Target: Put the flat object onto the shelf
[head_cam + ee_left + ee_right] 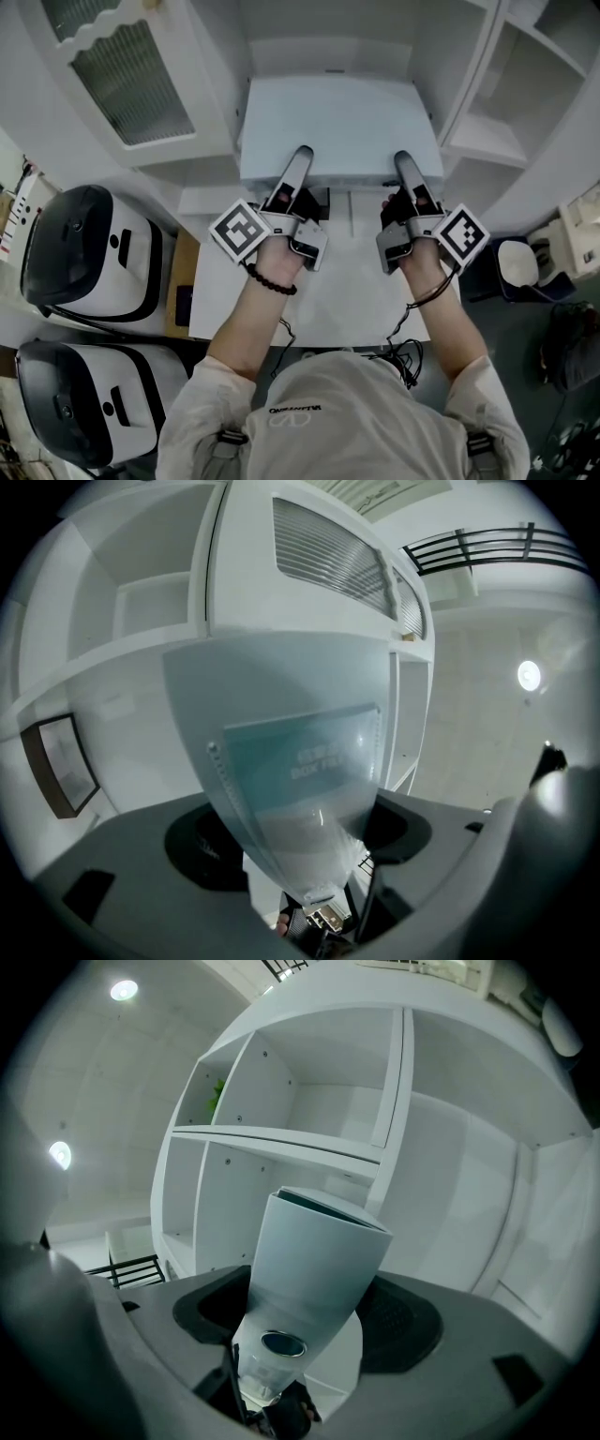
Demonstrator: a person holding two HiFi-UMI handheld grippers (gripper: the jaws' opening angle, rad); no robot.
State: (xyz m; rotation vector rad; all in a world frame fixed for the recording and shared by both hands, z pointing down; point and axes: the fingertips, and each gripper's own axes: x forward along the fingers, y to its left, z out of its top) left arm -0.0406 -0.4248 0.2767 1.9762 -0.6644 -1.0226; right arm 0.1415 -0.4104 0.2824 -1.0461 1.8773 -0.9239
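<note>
The left gripper and right gripper each have their jaws clamped on the near edge of the box, one toward each corner, with the jaws set wide around it. In the head view the pale flat box is at centre frame, above the table and before the white shelf.

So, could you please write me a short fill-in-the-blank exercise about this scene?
Counting the left gripper and the right gripper, ___ grippers grip the box file.
The shelf unit ahead is ___ in colour.
The file's printed label shows in the ___ gripper view.
Missing words: two; white; left.
</note>
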